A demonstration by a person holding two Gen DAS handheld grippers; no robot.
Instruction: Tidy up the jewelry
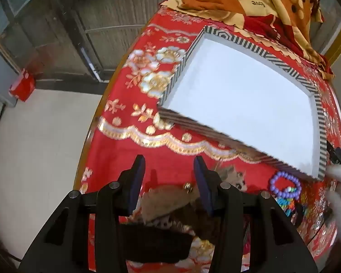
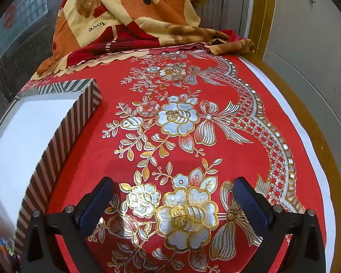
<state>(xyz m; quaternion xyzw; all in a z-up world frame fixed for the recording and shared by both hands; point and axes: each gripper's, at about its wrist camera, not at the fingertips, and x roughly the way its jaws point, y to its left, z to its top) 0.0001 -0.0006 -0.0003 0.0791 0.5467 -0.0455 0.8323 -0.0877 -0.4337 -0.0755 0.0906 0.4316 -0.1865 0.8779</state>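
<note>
Beside the striped box (image 1: 238,104), a purple bracelet (image 1: 284,185) lies right of the left gripper's (image 1: 169,173) fingers (image 1: 138,177) (parted).

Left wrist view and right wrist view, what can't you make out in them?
- Furry piece, left wrist view: half hidden behind the left hand-held gripper; what it is stays unclear.
- Colourful beads beside the purple bracelet, left wrist view: blurred, partly covered by a gloved hand.
- Box, right wrist view: cut off by the left edge; interior glare.
- Small coloured bits, right wrist view: too blurred at the corner.
</note>
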